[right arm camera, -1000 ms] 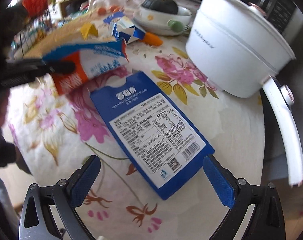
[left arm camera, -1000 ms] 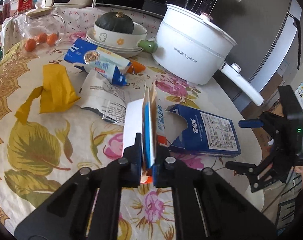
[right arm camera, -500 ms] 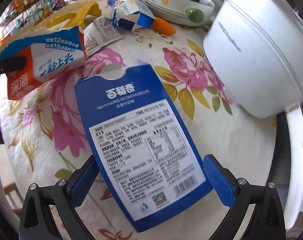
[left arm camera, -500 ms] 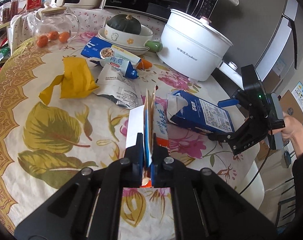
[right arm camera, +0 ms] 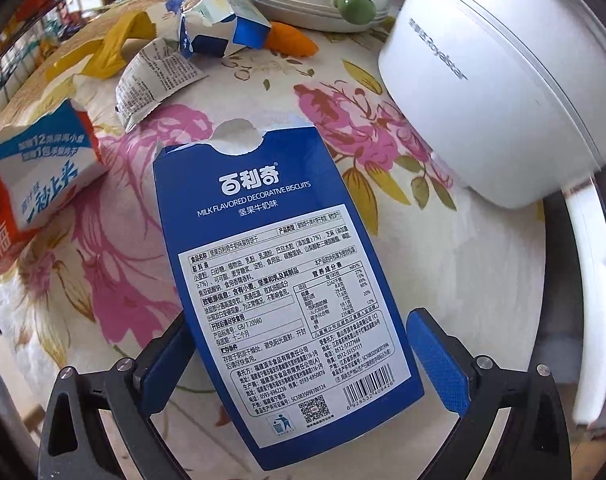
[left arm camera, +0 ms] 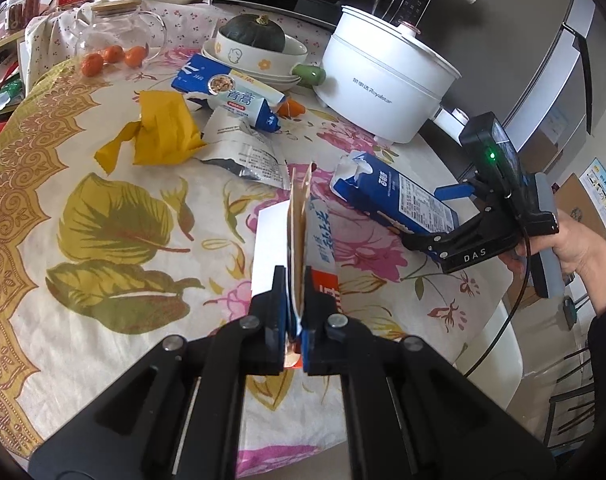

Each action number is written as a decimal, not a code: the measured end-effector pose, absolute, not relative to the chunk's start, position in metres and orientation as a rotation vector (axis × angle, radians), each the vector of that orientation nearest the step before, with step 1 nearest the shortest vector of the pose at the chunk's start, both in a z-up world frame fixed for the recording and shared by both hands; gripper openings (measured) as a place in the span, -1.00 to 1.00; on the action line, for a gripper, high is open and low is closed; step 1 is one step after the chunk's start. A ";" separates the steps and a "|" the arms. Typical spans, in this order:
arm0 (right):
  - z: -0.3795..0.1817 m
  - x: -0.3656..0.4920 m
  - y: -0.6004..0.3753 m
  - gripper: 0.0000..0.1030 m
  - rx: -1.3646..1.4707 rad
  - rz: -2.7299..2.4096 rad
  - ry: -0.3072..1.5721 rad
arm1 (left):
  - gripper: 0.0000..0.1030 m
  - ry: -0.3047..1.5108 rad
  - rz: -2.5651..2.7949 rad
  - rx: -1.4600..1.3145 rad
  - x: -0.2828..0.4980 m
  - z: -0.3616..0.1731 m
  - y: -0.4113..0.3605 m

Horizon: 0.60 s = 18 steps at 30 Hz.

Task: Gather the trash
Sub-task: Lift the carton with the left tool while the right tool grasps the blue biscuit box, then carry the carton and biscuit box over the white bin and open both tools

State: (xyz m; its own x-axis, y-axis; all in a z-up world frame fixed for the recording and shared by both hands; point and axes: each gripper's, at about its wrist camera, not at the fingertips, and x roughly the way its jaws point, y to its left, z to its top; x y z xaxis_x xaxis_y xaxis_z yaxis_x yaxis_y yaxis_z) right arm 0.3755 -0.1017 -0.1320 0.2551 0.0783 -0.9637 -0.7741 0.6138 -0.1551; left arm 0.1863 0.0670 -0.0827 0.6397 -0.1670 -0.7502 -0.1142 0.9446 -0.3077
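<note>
Left wrist, left gripper (left arm camera: 294, 300) clenching flattened carton (left arm camera: 303, 224), right gripper (right arm camera: 303, 354) released astride blue box (right arm camera: 279, 280).

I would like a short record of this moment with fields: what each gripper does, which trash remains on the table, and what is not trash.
left gripper: shut on a flattened white-and-orange carton, held above the table
right gripper: open, one finger on each side of the blue biscuit box, no firm grip visible
blue biscuit box: lying flat, torn open at the far end
other trash on table: yellow wrapper, silver packet, blue-and-white carton
not trash: white electric pot, bowl with squash
</note>
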 end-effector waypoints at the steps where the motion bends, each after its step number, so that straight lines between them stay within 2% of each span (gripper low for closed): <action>1: -0.132 0.372 -0.103 1.00 -0.691 0.613 1.203 | -0.88 0.882 -0.028 -0.345 0.183 -0.081 0.069; 6: -0.130 0.330 -0.106 1.00 -0.643 0.505 1.290 | -0.88 0.882 -0.025 -0.366 0.164 -0.076 0.076; 18: -0.127 0.291 -0.119 1.00 -0.512 0.342 1.305 | -0.88 0.885 -0.056 -0.332 0.127 -0.060 0.069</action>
